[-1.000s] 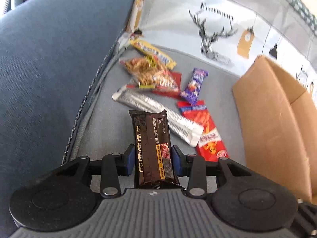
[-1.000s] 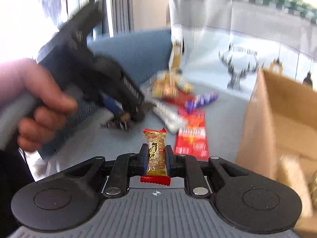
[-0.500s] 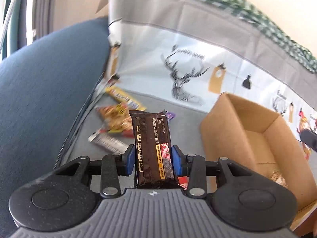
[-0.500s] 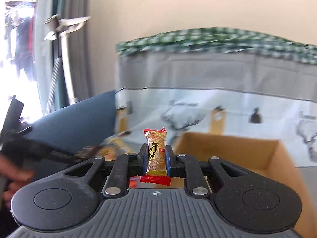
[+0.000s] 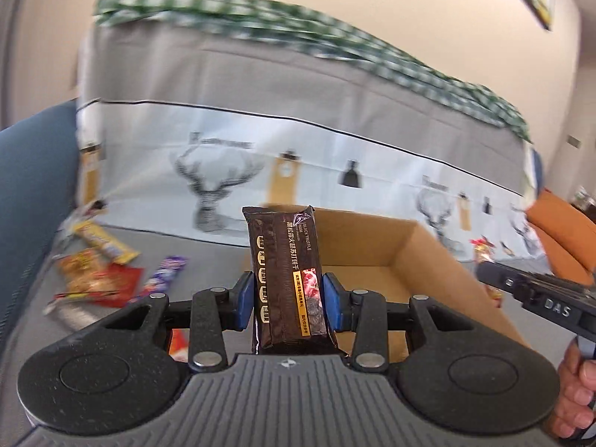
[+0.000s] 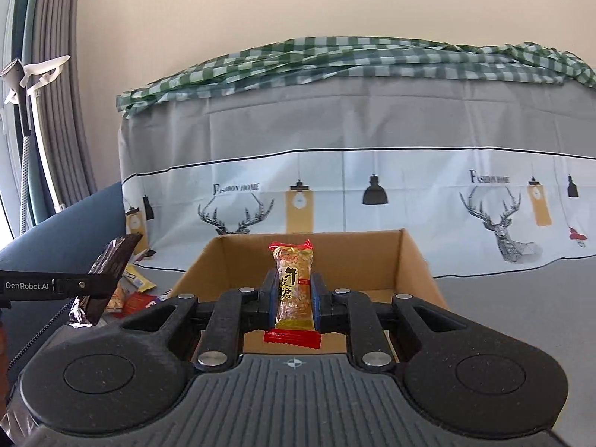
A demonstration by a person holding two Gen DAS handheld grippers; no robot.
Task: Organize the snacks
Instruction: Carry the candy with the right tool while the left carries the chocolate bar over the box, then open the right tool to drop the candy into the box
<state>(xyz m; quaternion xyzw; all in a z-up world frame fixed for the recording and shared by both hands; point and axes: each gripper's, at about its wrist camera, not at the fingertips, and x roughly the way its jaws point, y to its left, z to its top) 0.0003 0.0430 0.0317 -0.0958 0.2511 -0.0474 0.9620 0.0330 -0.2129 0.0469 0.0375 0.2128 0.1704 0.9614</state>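
Observation:
My left gripper (image 5: 287,303) is shut on a dark brown cracker packet (image 5: 285,275), held upright in front of the open cardboard box (image 5: 421,260). My right gripper (image 6: 295,298) is shut on a small gold and red candy (image 6: 293,287), held upright facing the same box (image 6: 413,260). The left gripper and its packet (image 6: 111,264) show at the left of the right wrist view. The right gripper with its candy (image 5: 482,251) shows at the right of the left wrist view. Several loose snacks (image 5: 100,272) lie on the grey sofa seat left of the box.
The blue sofa arm (image 5: 29,186) rises at the left. A deer-print cloth (image 6: 372,193) covers the sofa back, with a green checked cloth (image 6: 335,59) on top. An orange cushion (image 5: 558,231) sits at the far right.
Both grippers have lifted away from the snack pile and swung right toward the box, each still holding its snack. The views tilted up to the sofa back and wall.

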